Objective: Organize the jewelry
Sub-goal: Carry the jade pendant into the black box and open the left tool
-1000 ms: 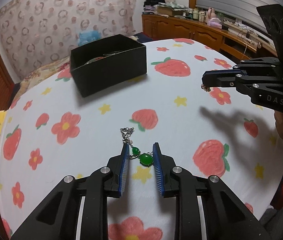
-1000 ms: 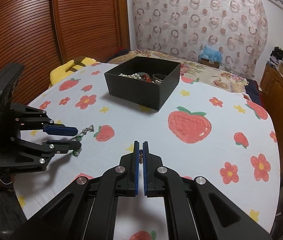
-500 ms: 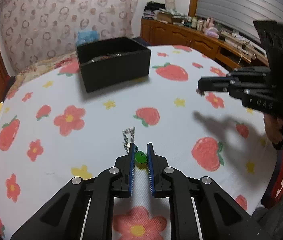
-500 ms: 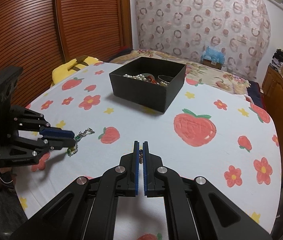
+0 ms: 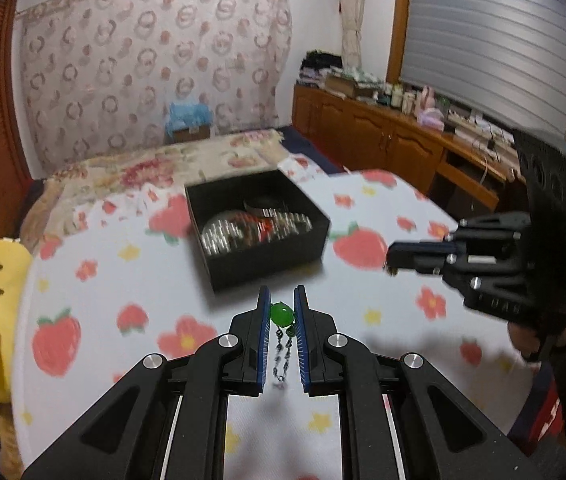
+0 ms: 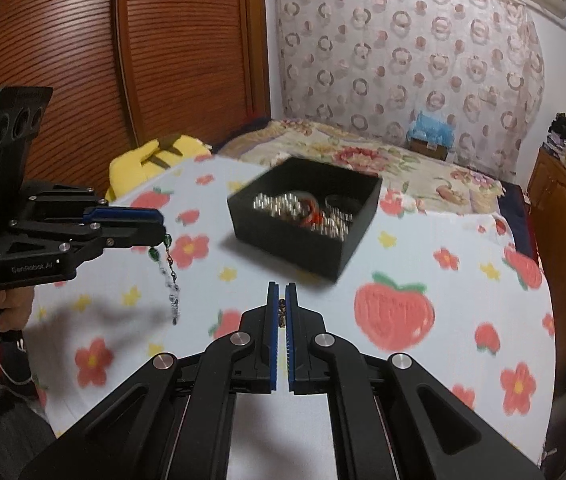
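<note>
Left gripper (image 5: 282,312) jaws clamp a green-bead chain (image 6: 168,270) dangling clear above the surface (image 5: 123,276); right gripper (image 6: 282,312) jaws pinch a small trinket (image 6: 282,311); black box (image 5: 259,224) sits ahead, open room around

"genrobot.ai" is printed on the left hand-held gripper (image 6: 165,229) body's side.

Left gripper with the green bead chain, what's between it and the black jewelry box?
Nothing: in the left wrist view only bare strawberry tablecloth lies between the left gripper, shut on the green bead chain, and the black box.
</note>
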A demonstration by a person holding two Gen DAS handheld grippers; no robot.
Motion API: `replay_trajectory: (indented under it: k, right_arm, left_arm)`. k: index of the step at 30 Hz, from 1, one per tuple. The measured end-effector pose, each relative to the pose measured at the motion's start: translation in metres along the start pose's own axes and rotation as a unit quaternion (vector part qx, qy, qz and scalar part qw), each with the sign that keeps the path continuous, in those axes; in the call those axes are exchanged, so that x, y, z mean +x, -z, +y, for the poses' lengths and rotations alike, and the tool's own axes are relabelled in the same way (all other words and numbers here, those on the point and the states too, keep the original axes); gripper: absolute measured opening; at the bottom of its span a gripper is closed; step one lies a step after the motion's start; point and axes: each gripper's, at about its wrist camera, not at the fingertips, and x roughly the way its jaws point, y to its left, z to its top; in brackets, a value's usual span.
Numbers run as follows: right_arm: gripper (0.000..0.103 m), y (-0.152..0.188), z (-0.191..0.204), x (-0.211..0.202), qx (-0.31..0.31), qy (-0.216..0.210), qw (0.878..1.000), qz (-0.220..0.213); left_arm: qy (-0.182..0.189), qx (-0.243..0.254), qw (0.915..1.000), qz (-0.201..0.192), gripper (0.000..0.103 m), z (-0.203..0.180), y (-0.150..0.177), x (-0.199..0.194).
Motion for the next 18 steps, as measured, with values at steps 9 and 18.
replay_trajectory:
  k: [9, 18]
  right_arm:
    - [0.004, -0.052, -0.018, 0.035, 0.025, -0.012, 1.000, -0.012]
    - [0.005, -0.069, -0.029, 0.068, 0.034, -0.004, 0.999, -0.007]
  left_arm:
    - [-0.017, -0.019, 0.9993, -0.027, 0.011, 0.023, -0.047, 0.011]
    - [-0.030, -0.016, 0.9984, -0.044, 0.011, 0.028, -0.081, 0.022]
